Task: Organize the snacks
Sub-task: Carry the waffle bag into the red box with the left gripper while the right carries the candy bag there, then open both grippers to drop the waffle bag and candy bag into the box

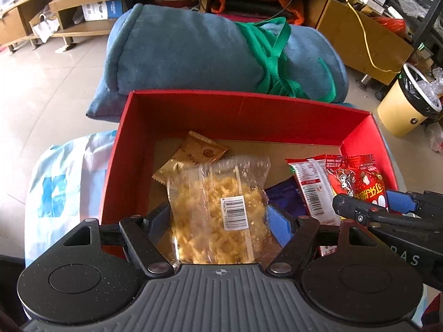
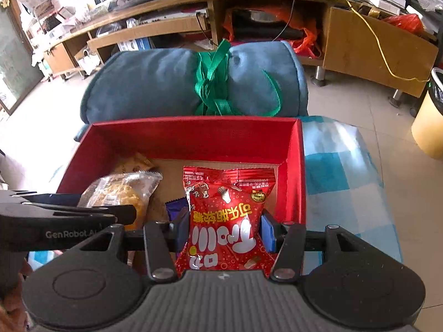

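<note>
Side of the black left tongs [image 2: 66, 221]: "GenRobot.AI" in pale grey letters, last characters partly cut.
Side of the black right tongs [image 1: 387, 215]: "…AS" readable, the rest hidden.
Glossy red candy bag with white lettering [image 2: 227, 221]: upside down, large Chinese characters 可乐瓶软糖.
Clear plastic bag of yellow crunchy snack [image 1: 218, 210]: white barcode sticker, digits too blurred to read surely.
Red-and-white snack pack [image 1: 313, 188]: barcode, print too small.

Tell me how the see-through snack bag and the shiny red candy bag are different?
The clear snack bag shows its yellow crunchy pieces inside; the red candy bag hides its contents behind bright print. The clear one bears only a white barcode sticker, while the red one carries big white characters. The left gripper pinches the clear bag; the right gripper pinches the red one. Both are held over the red box.
</note>
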Demonstrator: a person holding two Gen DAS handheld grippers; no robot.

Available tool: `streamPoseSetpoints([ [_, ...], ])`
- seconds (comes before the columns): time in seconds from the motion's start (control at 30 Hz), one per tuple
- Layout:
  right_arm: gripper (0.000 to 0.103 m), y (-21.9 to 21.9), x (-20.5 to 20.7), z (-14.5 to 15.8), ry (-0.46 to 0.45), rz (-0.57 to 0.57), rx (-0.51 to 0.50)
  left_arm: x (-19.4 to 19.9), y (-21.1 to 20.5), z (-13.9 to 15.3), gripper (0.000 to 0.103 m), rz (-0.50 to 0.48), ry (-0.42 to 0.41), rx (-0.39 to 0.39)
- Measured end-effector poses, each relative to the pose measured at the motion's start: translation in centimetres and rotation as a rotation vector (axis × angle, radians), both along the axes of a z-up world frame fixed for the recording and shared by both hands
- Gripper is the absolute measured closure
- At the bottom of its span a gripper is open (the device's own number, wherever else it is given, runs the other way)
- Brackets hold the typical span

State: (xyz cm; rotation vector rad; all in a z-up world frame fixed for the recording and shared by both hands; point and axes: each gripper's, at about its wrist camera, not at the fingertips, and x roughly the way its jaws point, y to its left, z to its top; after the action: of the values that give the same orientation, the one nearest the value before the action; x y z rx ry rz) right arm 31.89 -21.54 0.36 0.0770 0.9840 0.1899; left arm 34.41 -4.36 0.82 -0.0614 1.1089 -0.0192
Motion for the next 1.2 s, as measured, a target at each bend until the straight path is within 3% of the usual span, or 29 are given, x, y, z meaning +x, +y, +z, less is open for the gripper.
streamPoseSetpoints([
  [0.27,0.055,0.2,0.6,-1.2,0.034,0.011,-0.006,0.1,0.0,-0.1,0.023,-0.010,-0.008,0.011],
  [0.5,0.043,0.2,0.3,-0.8,0.013,0.009,-0.036,0.0,0.2,0.5,0.019,-0.005,-0.022,0.011],
  [0.9,0.036,-0.3,-0.6,0.4,-0.016,0.007,-0.019,-0.6,1.0,1.7,0.016,0.011,-0.048,-0.012],
  [1.2,0.035,-1.8,-3.3,2.2,-0.039,-0.010,0.005,-4.3,-0.1,3.1,0.016,-0.099,-0.068,-0.018],
])
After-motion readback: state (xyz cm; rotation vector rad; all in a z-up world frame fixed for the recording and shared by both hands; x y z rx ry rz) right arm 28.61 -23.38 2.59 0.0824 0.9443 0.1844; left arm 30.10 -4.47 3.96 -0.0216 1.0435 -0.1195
